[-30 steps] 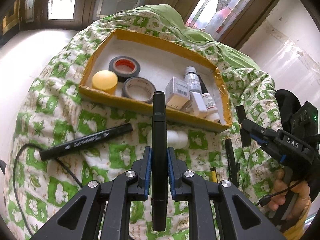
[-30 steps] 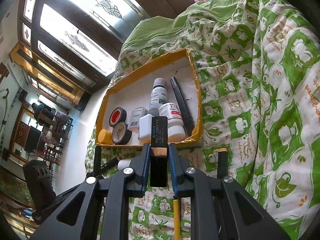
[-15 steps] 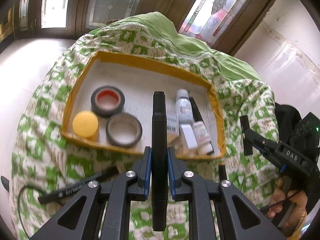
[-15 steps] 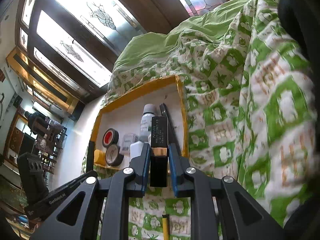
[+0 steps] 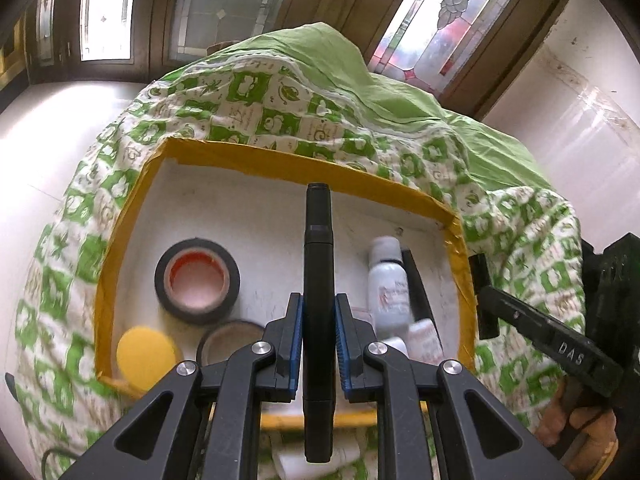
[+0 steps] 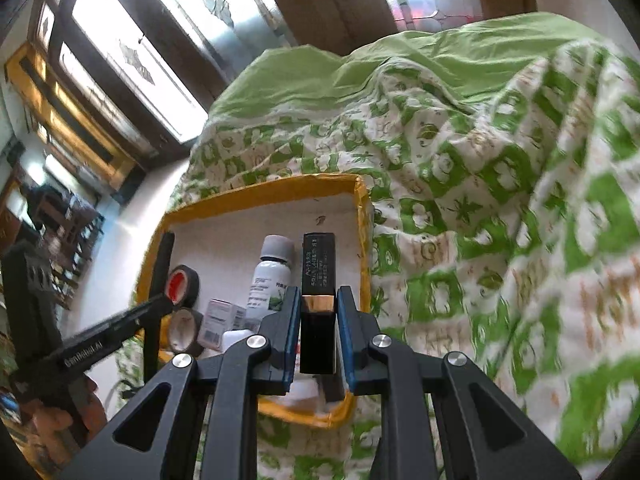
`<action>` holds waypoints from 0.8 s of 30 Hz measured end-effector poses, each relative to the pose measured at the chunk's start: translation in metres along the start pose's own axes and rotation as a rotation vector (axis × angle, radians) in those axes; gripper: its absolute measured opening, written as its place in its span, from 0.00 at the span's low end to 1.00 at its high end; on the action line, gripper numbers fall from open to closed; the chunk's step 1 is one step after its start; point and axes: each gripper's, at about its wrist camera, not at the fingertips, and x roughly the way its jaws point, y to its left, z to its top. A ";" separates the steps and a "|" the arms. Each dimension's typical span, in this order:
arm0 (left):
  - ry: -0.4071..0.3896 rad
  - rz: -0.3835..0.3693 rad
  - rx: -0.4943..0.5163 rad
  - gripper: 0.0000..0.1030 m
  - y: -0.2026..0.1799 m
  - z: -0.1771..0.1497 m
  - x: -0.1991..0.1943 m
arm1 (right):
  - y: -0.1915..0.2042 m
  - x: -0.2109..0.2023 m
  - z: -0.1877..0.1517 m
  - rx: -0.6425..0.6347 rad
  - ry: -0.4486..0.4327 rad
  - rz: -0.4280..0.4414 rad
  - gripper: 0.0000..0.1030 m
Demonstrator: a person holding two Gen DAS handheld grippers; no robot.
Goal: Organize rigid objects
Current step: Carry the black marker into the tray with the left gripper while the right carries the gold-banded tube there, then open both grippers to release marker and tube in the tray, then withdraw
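Yellow-edged box (image 5: 248,156) lies on the green patterned bedcover (image 6: 500,184), in the middle of both frames. Left claw (image 5: 318,344) clamps a long black marker (image 5: 318,264) over the box. Right claw (image 6: 318,336) clamps a black lipstick tube (image 6: 318,268) above its right part, beside a white bottle (image 6: 270,276). Tape rolls (image 5: 197,280) lie at lower left.

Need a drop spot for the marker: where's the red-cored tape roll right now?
In the left wrist view the red-cored tape roll lies flat in the left part of the yellow-edged box, just beyond the yellow round lid and the grey tape roll.
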 end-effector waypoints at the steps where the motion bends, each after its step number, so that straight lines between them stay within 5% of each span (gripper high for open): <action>1: 0.002 0.003 -0.002 0.14 0.001 0.002 0.004 | 0.002 0.003 0.001 -0.010 0.005 -0.006 0.17; 24: 0.045 0.080 -0.012 0.14 0.014 0.010 0.056 | 0.017 0.058 0.015 -0.147 0.044 -0.152 0.17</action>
